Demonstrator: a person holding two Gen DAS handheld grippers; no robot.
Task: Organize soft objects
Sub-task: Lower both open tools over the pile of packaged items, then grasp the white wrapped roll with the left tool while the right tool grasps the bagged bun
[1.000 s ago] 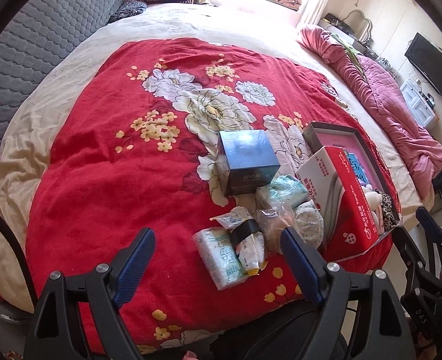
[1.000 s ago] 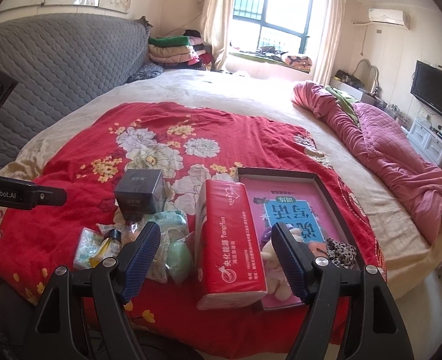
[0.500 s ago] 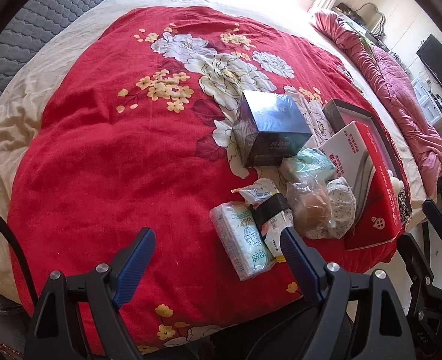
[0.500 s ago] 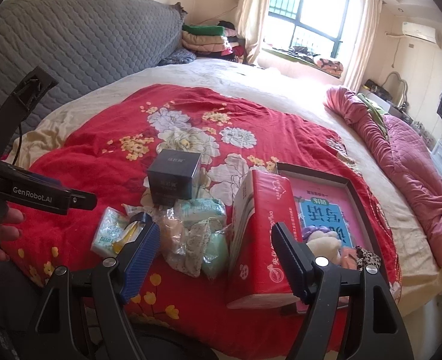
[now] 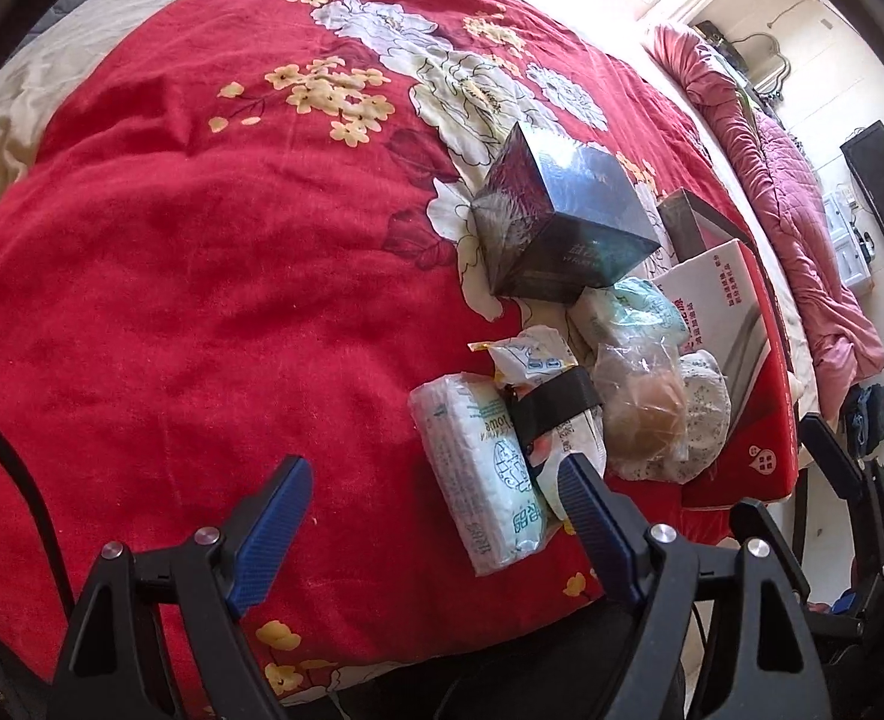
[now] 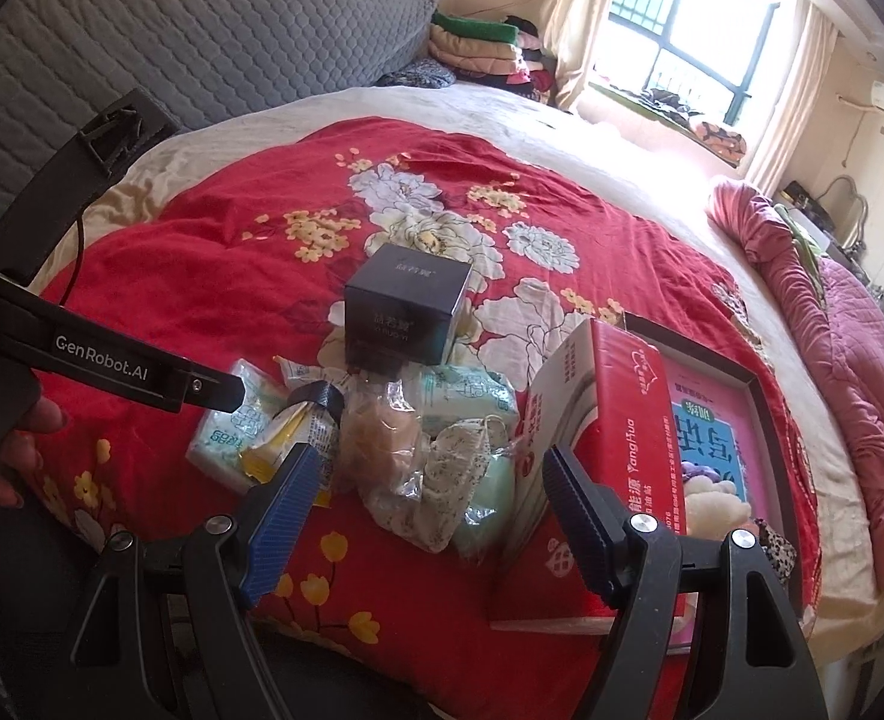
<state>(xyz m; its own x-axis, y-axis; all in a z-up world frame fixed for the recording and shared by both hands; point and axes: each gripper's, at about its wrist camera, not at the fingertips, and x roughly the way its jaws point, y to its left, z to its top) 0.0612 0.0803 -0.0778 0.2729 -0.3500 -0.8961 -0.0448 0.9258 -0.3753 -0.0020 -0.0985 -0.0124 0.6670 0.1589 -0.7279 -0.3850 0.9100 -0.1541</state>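
A pile of soft things lies on the red floral blanket (image 5: 202,276): a white-green tissue pack (image 5: 487,474), a sachet with a black band (image 5: 553,402), a clear bag with a brown puff (image 5: 646,408), a floral face mask (image 5: 703,414) and a green pack (image 5: 628,312). My left gripper (image 5: 436,510) is open just in front of the tissue pack. My right gripper (image 6: 427,492) is open in front of the clear bag (image 6: 382,438) and mask (image 6: 442,486). The tissue pack (image 6: 226,438) lies at left there.
A dark cube box (image 5: 562,222) stands behind the pile. A red tissue box (image 6: 622,450) stands on end beside a dark tray (image 6: 736,372) holding a pink book and plush items. A pink quilt (image 6: 838,324) lies at right; a grey headboard (image 6: 202,48) at left.
Both grippers have moved in toward the pile, which now looks larger and closer. The left gripper has tilted down and shifted toward the tissue pack. Both stay open.
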